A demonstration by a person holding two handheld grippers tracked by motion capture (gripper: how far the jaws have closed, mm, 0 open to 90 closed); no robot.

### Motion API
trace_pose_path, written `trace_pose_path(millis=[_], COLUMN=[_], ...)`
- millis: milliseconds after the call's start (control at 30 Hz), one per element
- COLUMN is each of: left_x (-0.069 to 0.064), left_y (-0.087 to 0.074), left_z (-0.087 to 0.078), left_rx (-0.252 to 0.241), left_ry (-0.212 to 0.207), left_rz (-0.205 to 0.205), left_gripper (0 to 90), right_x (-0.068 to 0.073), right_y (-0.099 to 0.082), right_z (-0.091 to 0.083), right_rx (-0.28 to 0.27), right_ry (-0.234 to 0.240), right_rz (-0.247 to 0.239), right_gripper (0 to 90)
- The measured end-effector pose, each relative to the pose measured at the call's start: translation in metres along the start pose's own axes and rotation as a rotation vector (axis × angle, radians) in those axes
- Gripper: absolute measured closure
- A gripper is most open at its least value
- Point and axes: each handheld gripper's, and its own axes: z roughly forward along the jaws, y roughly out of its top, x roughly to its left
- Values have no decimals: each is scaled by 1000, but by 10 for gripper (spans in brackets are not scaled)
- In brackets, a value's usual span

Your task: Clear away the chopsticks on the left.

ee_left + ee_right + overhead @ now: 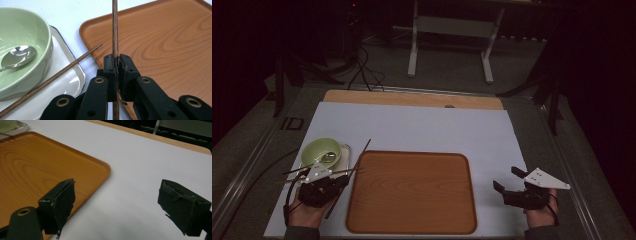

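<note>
My left gripper [344,180] [117,58] is shut on a dark wooden chopstick [362,152] [115,30], which runs along the left rim of the wooden tray [412,192] [162,45]. A second chopstick [292,172] [62,68] lies slanted across the small white tray [345,156] [67,82]. On that small tray stands a green bowl [321,150] [22,50] with a metal spoon [328,158] [18,56] in it. My right gripper [507,177] [117,192] is open over the white mat, right of the wooden tray [37,162], with nothing between its jaws.
A white mat [422,130] [150,165] covers the table, with a strip of wooden tabletop [412,99] along its far edge. Beyond the table stands a white frame [449,30] on the dark floor, with cables [362,70] to its left.
</note>
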Motion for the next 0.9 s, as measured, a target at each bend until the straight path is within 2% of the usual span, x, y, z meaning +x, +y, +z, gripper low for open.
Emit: trace_pose_path(millis=[233, 533, 800, 833, 900], left_x=[-8, -16, -21, -24, -26], left_y=[3, 9, 12, 13, 14], left_z=[3, 5, 10, 14, 17], left_rx=[-4, -42, -55, -64, -64], left_ry=[-1, -39, -57, -76, -84], left_rz=[-23, -49, -68, -83, -85], left_gripper=[856, 856, 856, 856, 855], right_x=[0, 1, 1, 1, 1], right_y=[0, 0, 0, 0, 0], right_z=[0, 0, 1, 0, 0], right_rx=[-2, 0, 1, 1, 1], right_ry=[1, 2, 3, 3, 3], right_rz=[-1, 0, -2, -2, 0], right_gripper=[139, 139, 139, 139, 139])
